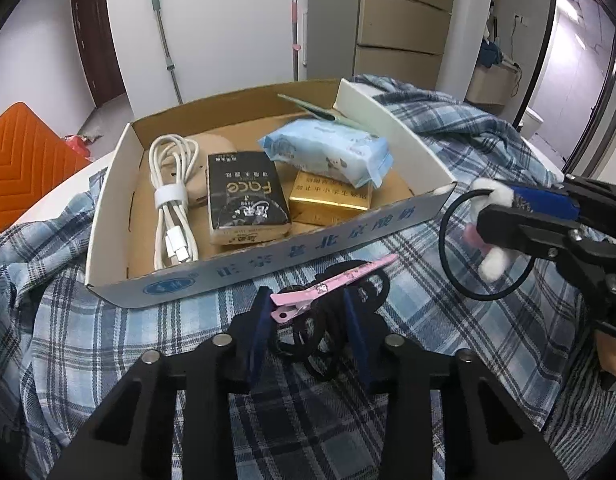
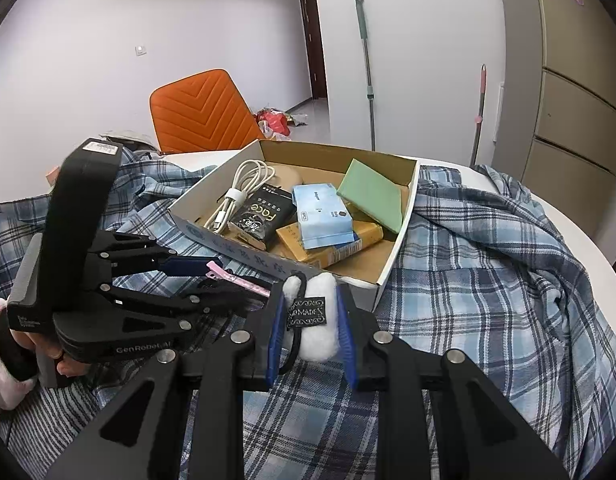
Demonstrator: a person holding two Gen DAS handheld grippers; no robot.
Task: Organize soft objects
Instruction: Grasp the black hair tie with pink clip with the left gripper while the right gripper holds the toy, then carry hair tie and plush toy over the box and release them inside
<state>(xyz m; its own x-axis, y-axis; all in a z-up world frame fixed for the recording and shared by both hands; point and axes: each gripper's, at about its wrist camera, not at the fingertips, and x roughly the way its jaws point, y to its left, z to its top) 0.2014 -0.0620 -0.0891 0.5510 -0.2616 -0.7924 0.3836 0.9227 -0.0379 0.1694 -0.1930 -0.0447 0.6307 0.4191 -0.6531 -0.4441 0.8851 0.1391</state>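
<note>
My left gripper [image 1: 308, 312] is shut on a bundle of black hair ties [image 1: 328, 320] with a pink hair clip [image 1: 332, 284], just in front of the cardboard box [image 1: 268, 256]. It also shows in the right wrist view [image 2: 228, 276]. My right gripper [image 2: 310, 320] is shut on a white fluffy hair tie [image 2: 318, 320] with a black elastic loop and a small black label. In the left wrist view the right gripper [image 1: 504, 208] holds it to the right of the box, its loop [image 1: 460, 280] hanging down.
The box [image 2: 404, 216] holds a white cable [image 1: 172, 200], a black Face tissue pack [image 1: 244, 196], a blue wipes pack [image 1: 328, 152], a gold box [image 1: 328, 200] and a green pad [image 2: 372, 192]. A blue plaid shirt [image 2: 488, 260] covers the table. An orange chair [image 2: 200, 112] stands behind.
</note>
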